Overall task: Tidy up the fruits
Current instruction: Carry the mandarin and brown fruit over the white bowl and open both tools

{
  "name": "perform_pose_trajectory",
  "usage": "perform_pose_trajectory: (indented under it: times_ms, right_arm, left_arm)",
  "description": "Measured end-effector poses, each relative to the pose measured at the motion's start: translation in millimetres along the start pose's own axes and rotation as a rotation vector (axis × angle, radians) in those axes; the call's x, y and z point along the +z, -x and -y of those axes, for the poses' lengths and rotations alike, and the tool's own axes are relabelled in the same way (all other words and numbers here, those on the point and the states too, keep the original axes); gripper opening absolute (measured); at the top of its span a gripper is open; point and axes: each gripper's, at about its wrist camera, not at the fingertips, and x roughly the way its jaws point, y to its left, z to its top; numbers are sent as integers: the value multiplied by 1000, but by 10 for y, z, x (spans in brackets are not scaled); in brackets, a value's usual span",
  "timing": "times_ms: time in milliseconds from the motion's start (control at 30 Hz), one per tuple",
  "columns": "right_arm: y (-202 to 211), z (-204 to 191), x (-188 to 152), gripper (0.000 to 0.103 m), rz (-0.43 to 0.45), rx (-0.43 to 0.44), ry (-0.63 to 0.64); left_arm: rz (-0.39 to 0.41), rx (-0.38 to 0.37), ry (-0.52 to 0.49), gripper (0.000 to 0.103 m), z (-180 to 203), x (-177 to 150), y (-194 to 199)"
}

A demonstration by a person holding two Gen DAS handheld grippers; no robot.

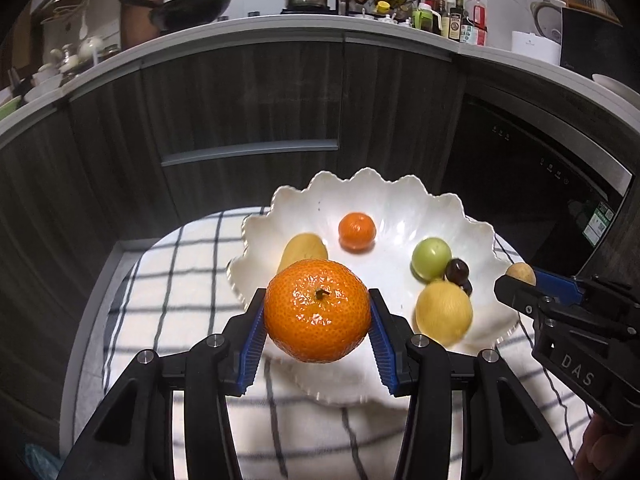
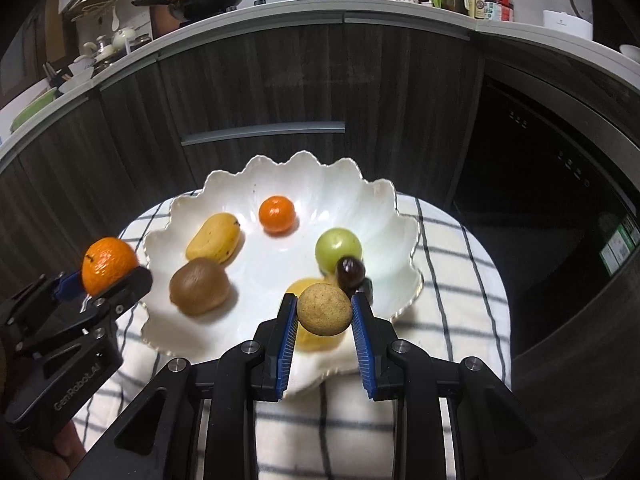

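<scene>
My left gripper (image 1: 317, 312) is shut on a large orange (image 1: 317, 315) and holds it over the near left rim of a white scalloped bowl (image 1: 400, 200). My right gripper (image 2: 324, 310) is shut on a small tan round fruit (image 2: 324, 309) over the bowl's near right side (image 2: 404, 236). In the bowl lie a small orange (image 2: 277, 214), a yellow mango (image 2: 215, 238), a brown kiwi (image 2: 199, 287), a green fruit (image 2: 338, 249), a dark grape (image 2: 349, 271) and a yellow fruit (image 1: 444, 312). The orange shows in the right wrist view (image 2: 108, 265); the tan fruit shows in the left wrist view (image 1: 520, 273).
The bowl stands on a round table with a white checked cloth (image 2: 460, 264). Dark kitchen cabinets (image 1: 240, 96) and a built-in appliance (image 1: 532, 168) stand behind. The counter above holds a wok (image 1: 192, 6), a pot and bottles.
</scene>
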Motion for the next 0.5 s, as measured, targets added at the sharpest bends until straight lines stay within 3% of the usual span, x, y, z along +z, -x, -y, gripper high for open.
perform_pose_trajectory:
  times_ms: [500]
  right_arm:
    - [-450,66,204,29,-56,12,-12]
  left_arm:
    - [-51,-21,-15,47,5,203,-558]
